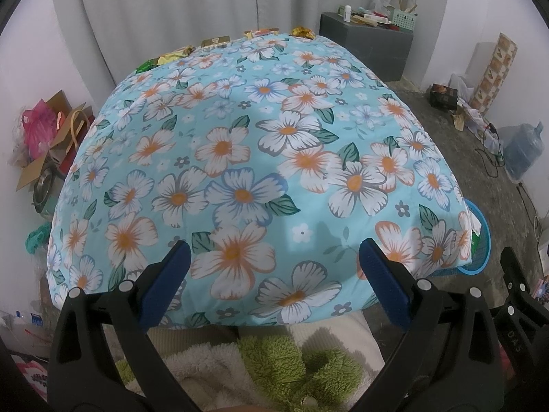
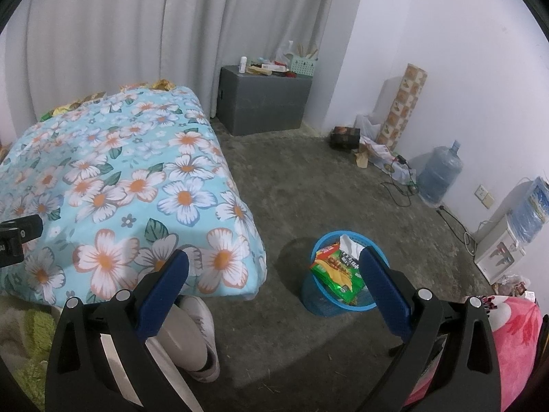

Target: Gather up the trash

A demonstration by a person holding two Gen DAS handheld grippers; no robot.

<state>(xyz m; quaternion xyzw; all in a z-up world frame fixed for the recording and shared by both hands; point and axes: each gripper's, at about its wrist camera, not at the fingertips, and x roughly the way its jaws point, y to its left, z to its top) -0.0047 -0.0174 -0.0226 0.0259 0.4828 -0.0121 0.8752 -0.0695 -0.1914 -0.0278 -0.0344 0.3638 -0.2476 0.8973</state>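
Note:
Several snack wrappers (image 1: 214, 42) lie in a row along the far edge of the table with the blue floral cloth (image 1: 240, 158); they also show in the right wrist view (image 2: 161, 84). A blue mesh bin (image 2: 338, 276) stands on the floor right of the table and holds a green and yellow snack bag (image 2: 334, 271) and white paper. Its rim shows in the left wrist view (image 1: 480, 240). My left gripper (image 1: 274, 281) is open and empty above the near edge of the table. My right gripper (image 2: 274, 285) is open and empty above the floor, just left of the bin.
A grey cabinet (image 2: 264, 99) with small items stands at the back by the curtain. A water jug (image 2: 439, 175), cables, a patterned roll (image 2: 405, 103) and a dispenser (image 2: 504, 243) line the right wall. Boxes and bags (image 1: 51, 137) pile up left of the table. A white shoe (image 2: 195, 336) is below.

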